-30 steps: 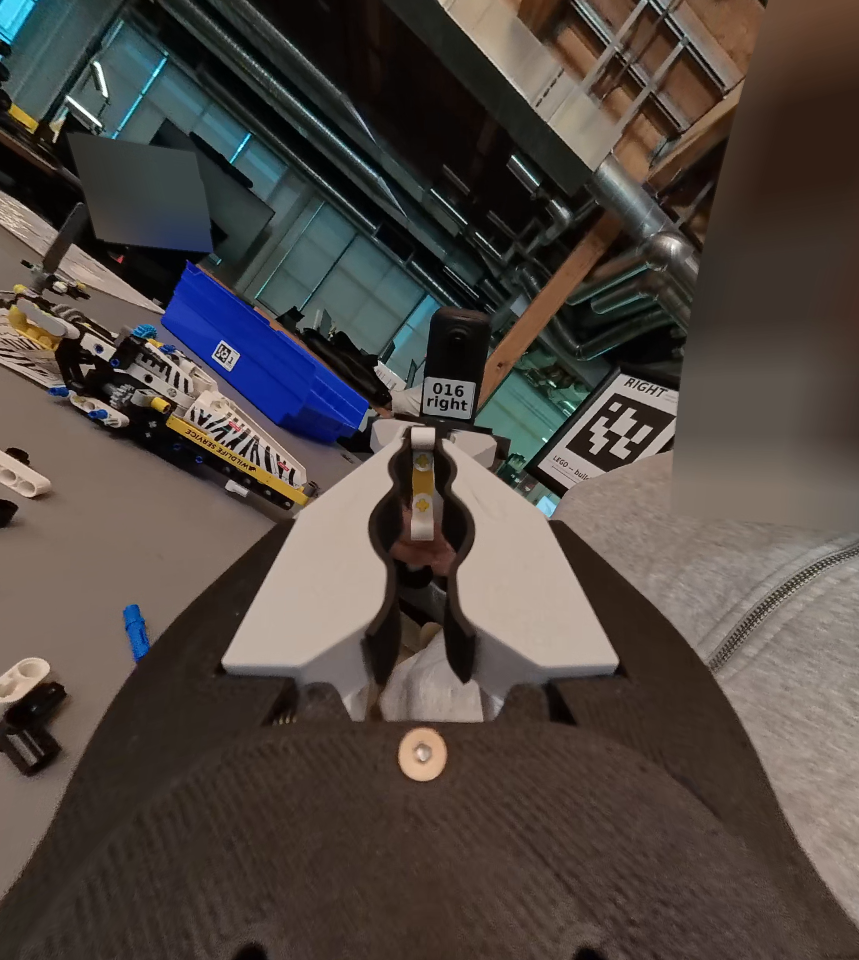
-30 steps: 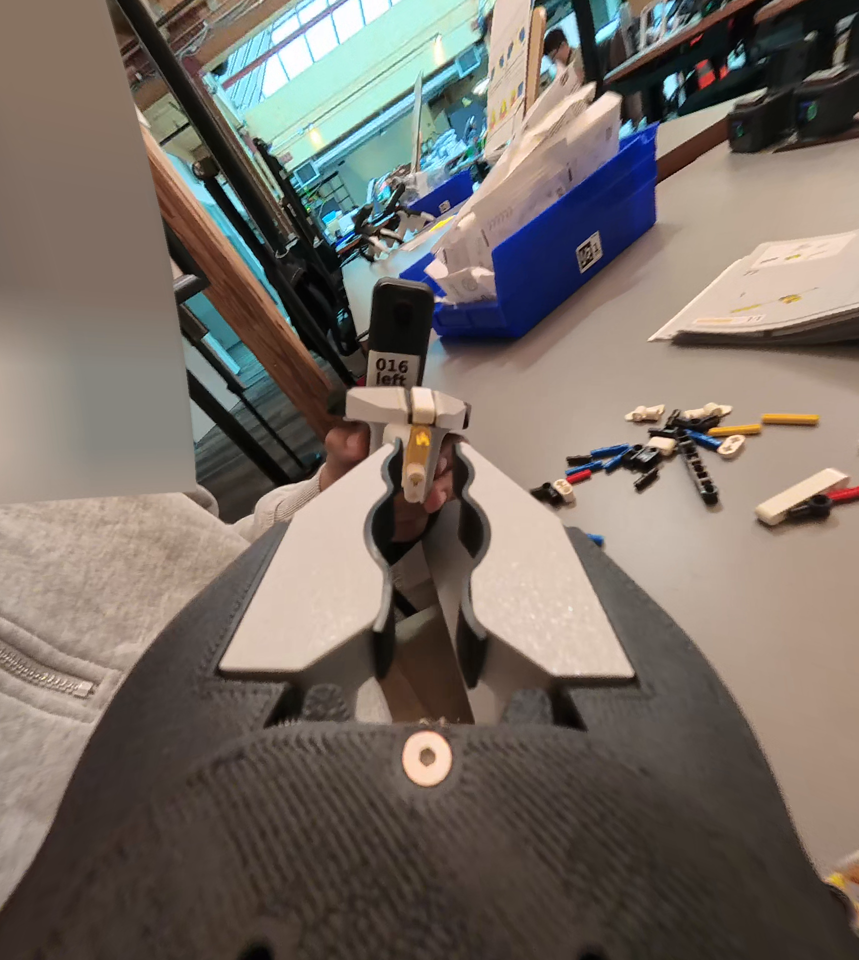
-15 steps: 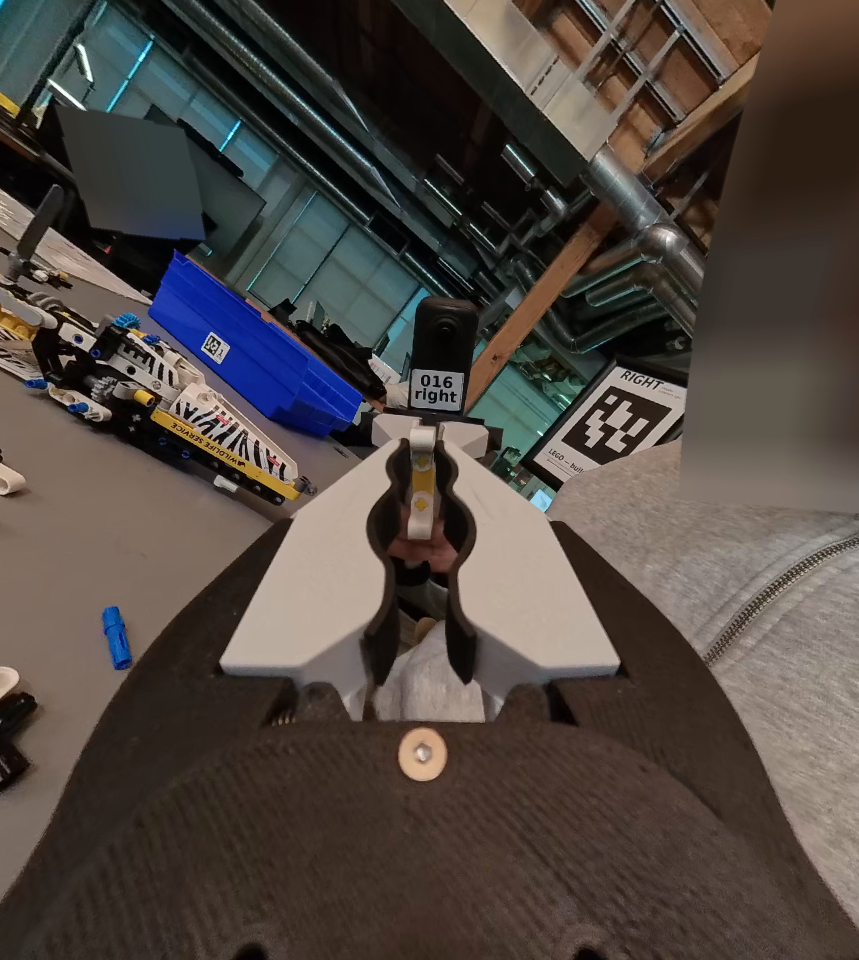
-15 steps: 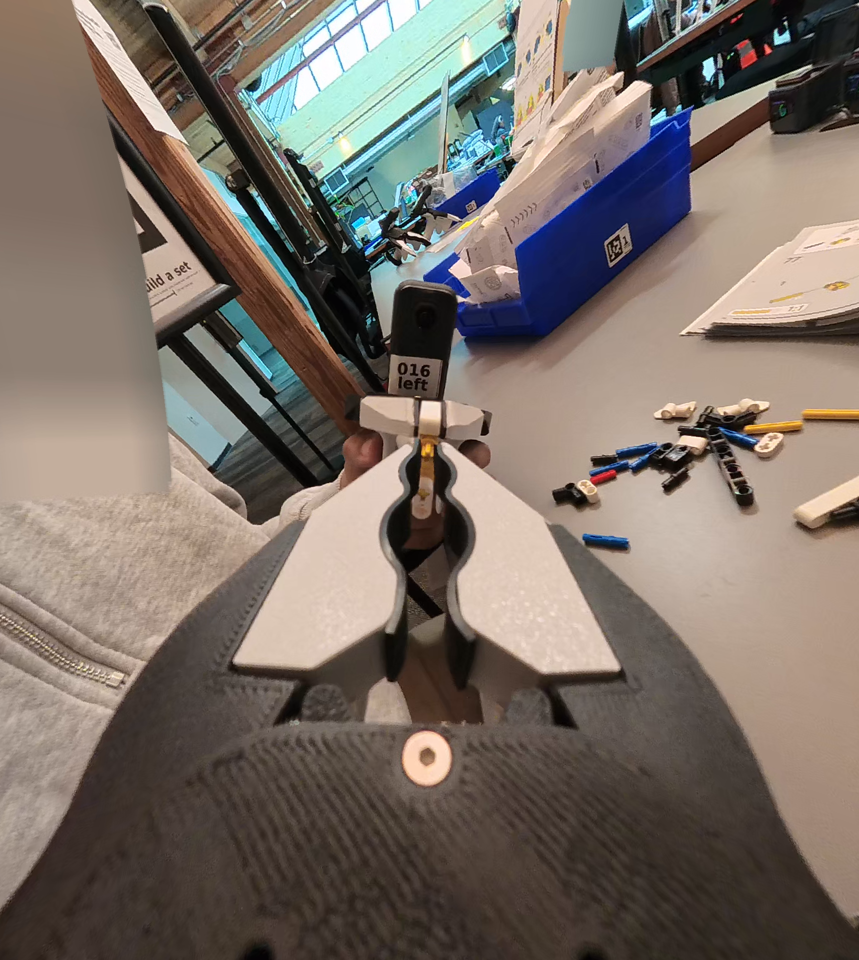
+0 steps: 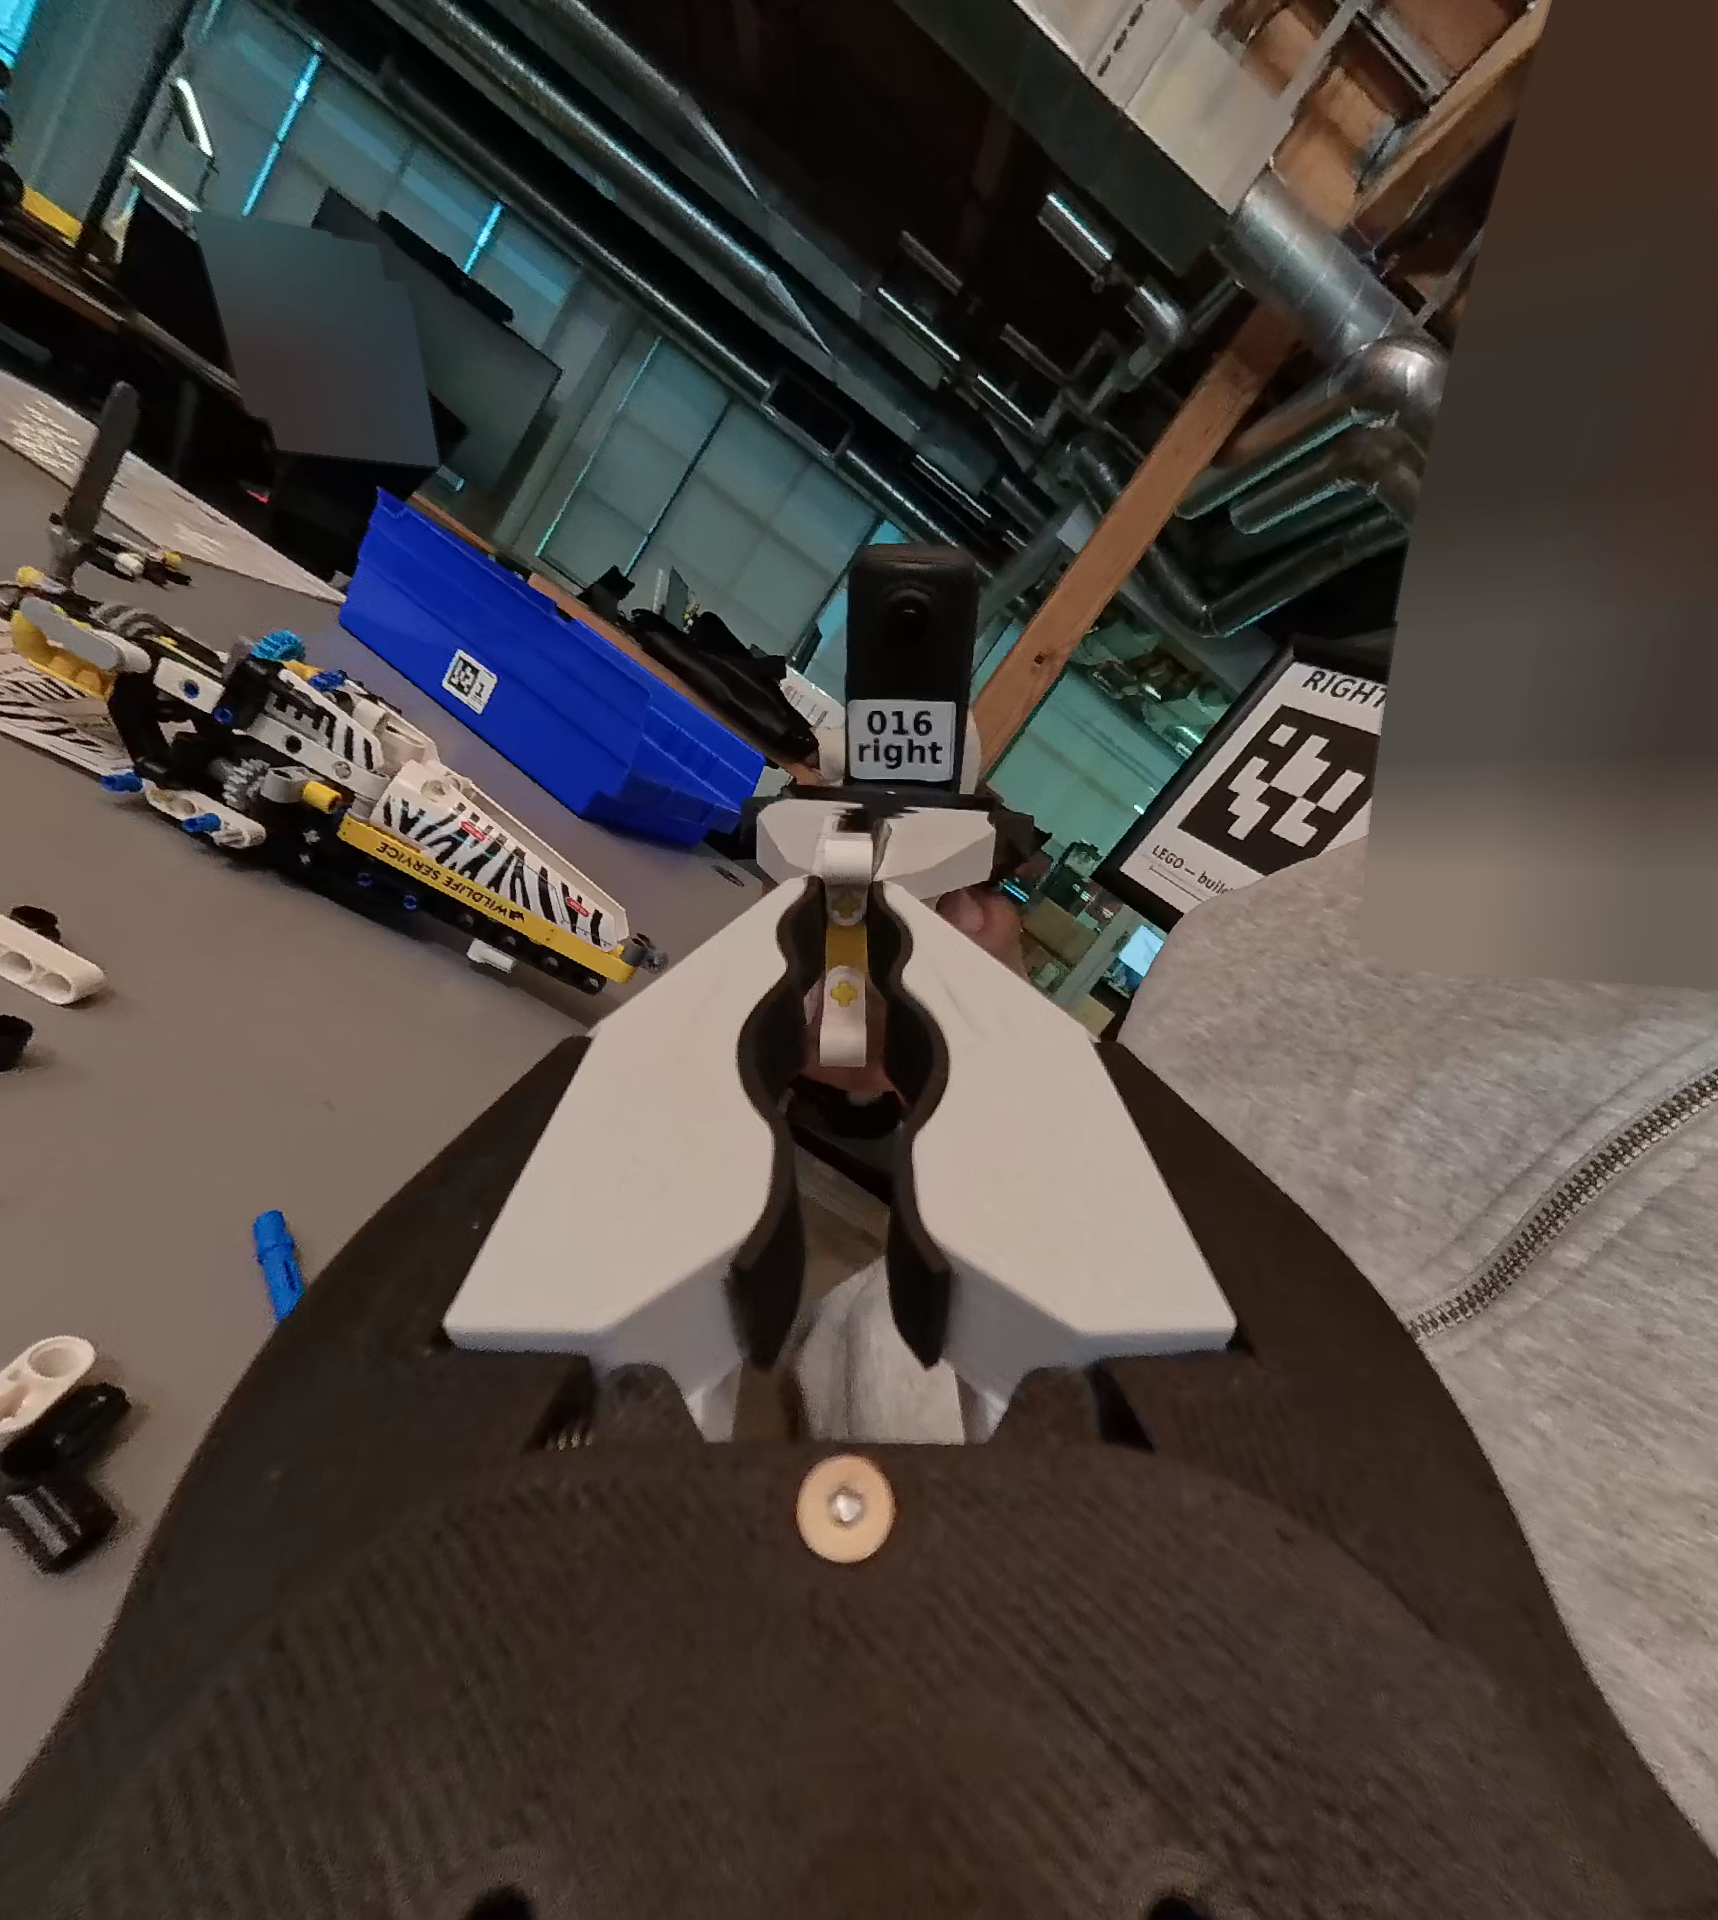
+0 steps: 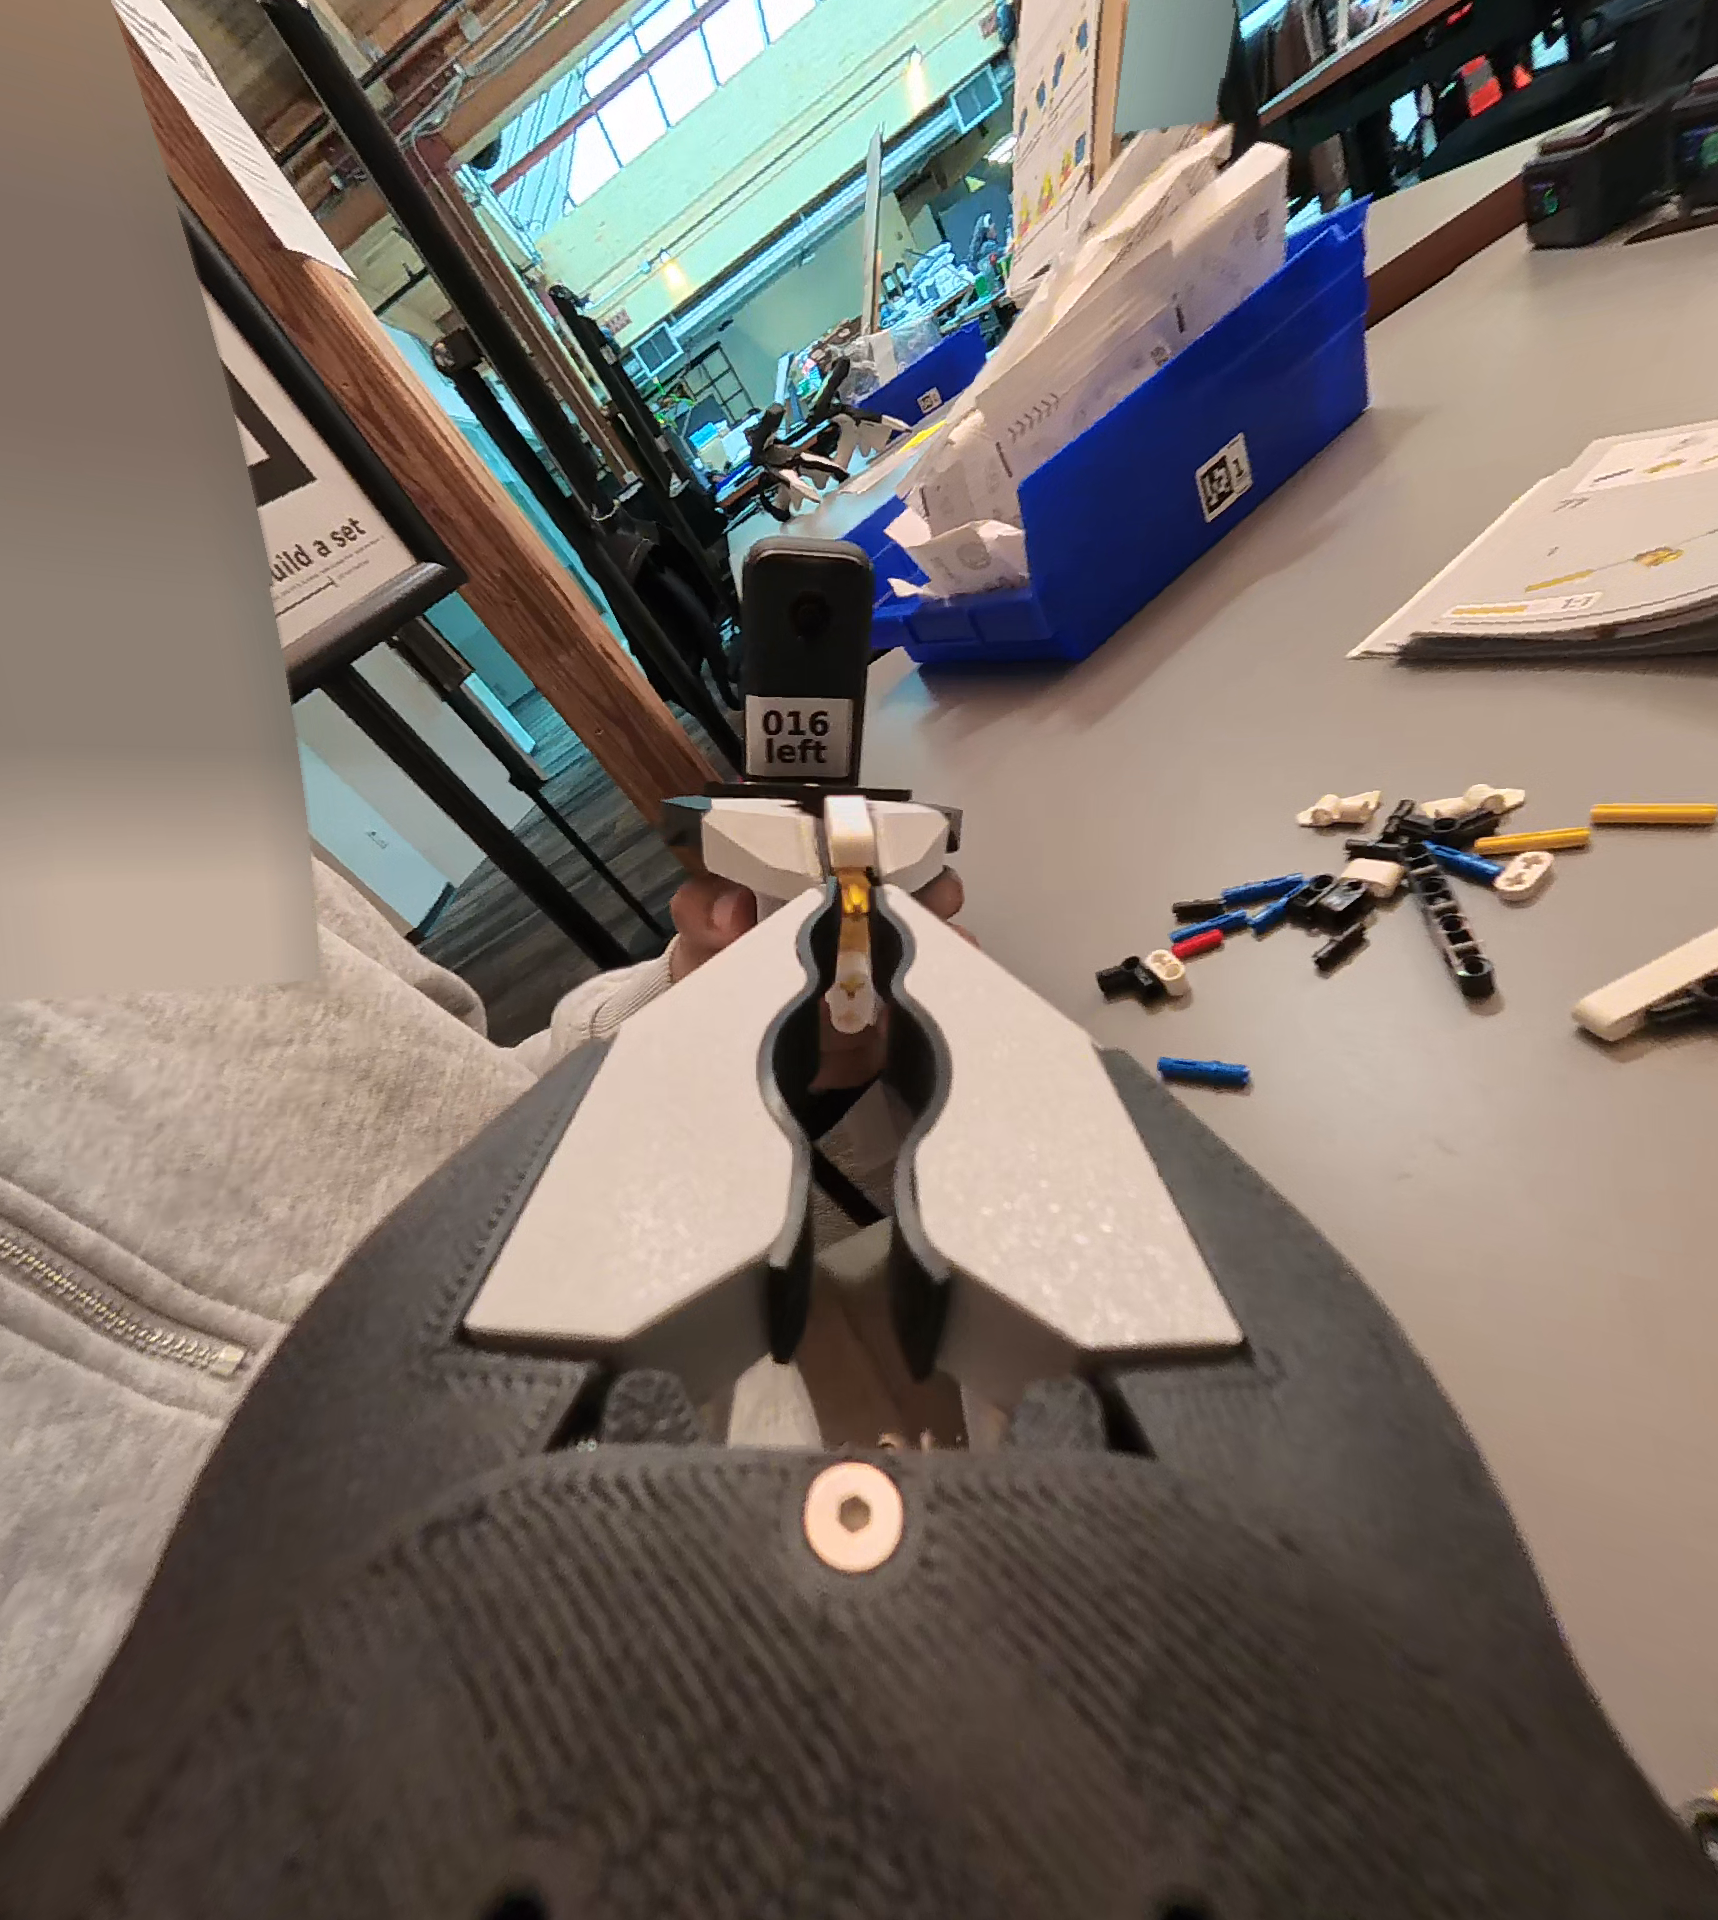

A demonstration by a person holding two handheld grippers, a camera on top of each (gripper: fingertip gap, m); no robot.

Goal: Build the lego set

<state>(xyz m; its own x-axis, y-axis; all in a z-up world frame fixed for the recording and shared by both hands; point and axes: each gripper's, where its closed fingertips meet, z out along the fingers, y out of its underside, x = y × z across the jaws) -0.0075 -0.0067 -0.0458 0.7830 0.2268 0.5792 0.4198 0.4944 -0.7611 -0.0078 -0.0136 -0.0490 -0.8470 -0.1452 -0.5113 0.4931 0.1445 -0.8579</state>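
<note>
A small Lego piece, a yellow axle with a white connector at each end [image 5: 842,956], is held in the air between my two grippers, which meet tip to tip. My left gripper [image 5: 844,909] is shut on it. My right gripper [image 6: 853,909] is also shut on the piece [image 6: 850,977]. In the left wrist view the right gripper [image 5: 876,844] faces me just beyond the piece. In the right wrist view the left gripper [image 6: 824,847] does the same. The partly built zebra-striped helicopter model [image 5: 398,821] lies on the grey table at the left.
A blue bin [image 5: 543,696] stands behind the model, and loose parts [image 5: 34,1434] lie at the left. In the right wrist view there are a blue bin of paper bags [image 6: 1198,488], an instruction booklet [image 6: 1613,561], a pile of loose pins and beams [image 6: 1406,873] and a blue pin [image 6: 1203,1072]. A grey-sleeved person is close by. Less than 4 cm separates the two grippers' tips. The partly built zebra-striped helicopter model [image 5: 398,821] is about equally far from each gripper, around 20 cm.
Both grippers have stayed tip to tip, shut on the yellow-and-white piece. They have shifted and tilted slightly together, so the table and background have slid a little in both views.
</note>
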